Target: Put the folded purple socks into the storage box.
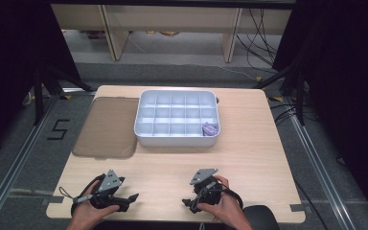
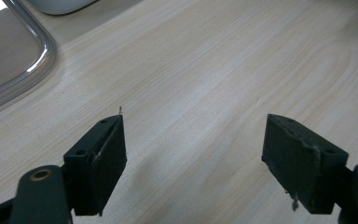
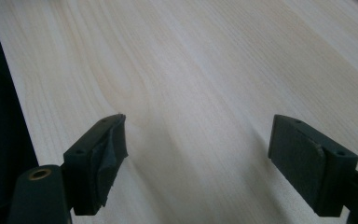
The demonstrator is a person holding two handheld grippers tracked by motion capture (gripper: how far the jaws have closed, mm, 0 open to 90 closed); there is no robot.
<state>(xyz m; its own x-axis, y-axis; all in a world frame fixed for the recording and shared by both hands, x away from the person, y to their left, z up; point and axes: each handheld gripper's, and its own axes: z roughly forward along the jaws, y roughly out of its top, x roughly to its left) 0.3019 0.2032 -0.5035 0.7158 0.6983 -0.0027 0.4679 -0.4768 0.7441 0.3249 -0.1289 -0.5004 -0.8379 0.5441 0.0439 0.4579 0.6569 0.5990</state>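
Note:
A white tray (image 1: 175,140) split into several compartments stands at the back middle of the wooden table (image 1: 249,158). A small purple thing (image 1: 209,129) lies in its front right compartment. My left gripper (image 1: 130,201) rests near the table's front left edge, held in a hand. In the left gripper view it (image 2: 196,126) is open wide over bare wood. My right gripper (image 1: 189,205) sits at the front middle in the other hand. Its jaws (image 3: 200,122) also stand open, with nothing between them.
A brownish see-through lid (image 1: 108,127) lies flat to the left of the tray; its rounded rim (image 2: 9,60) shows beyond my left gripper. Bare wood lies between the grippers and the tray. The table's edge (image 3: 14,98) runs close to my right gripper.

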